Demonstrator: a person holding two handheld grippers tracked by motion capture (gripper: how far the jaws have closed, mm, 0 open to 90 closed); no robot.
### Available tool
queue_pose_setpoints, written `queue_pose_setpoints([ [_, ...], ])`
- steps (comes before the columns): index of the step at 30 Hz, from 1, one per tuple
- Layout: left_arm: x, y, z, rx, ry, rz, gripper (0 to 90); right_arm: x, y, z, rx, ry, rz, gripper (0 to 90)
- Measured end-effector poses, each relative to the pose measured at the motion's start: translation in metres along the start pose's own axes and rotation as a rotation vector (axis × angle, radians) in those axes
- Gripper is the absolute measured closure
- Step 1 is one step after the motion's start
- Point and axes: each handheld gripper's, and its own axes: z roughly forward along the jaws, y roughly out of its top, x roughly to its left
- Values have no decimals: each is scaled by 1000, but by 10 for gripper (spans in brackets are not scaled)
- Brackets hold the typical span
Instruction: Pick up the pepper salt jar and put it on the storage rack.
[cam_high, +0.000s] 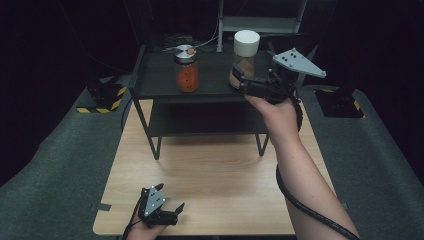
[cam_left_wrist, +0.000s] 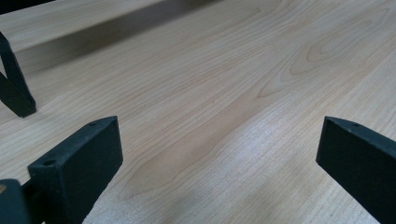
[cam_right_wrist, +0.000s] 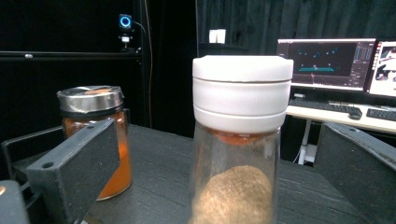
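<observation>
A glass jar with a white lid and brown powder inside stands at the right of the black shelf's top. My right gripper is level with it, and its jaws are open on either side of the jar. In the right gripper view the white-lidded jar stands between the jaws of the right gripper, with a gap on each side. An orange-filled jar with a metal lid stands farther left. My left gripper rests open near the table's front edge, with nothing between its jaws.
The black two-tier shelf stands at the back of the wooden table, with a lower tier. One shelf leg stands on the wood. Behind the shelf are monitors and a keyboard. Grey carpet flanks the table.
</observation>
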Motion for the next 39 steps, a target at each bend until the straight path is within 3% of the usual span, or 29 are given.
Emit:
queue_pose_setpoints([
  [19,-2,1,1,6,7,6,6,1,-27,-34,-18,56,-40,0],
  [39,-2,2,1,9,9,11,6,-2,-69,-58,45,69,-54,0],
])
